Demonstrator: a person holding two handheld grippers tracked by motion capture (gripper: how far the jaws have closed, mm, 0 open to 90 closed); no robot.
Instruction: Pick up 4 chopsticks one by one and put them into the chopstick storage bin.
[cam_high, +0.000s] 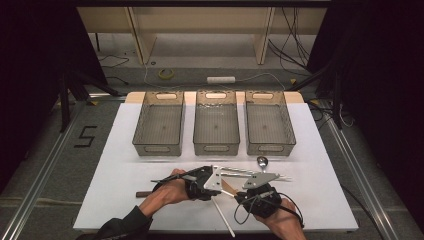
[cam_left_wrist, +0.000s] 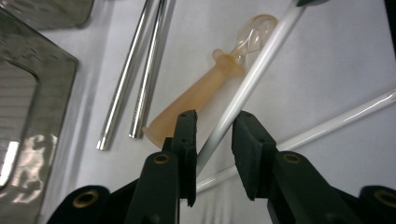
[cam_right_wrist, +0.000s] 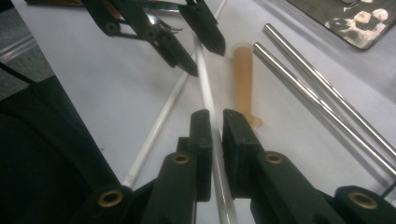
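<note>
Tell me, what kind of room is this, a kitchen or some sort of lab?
Probably a lab or test bench, not a kitchen. A white table stands between black curtains, cables run loose over the floor, and three empty grey bins sit in a neat row.

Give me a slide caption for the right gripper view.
Right gripper clamps a white chopstick while the left gripper straddles it, beside an orange spoon handle.

White chopstick showing glossy, smooth plastic. Steel rods gleaming as polished metal. Orange spoon handle looking matt, translucent. Tabletop appearing matt white.
</note>
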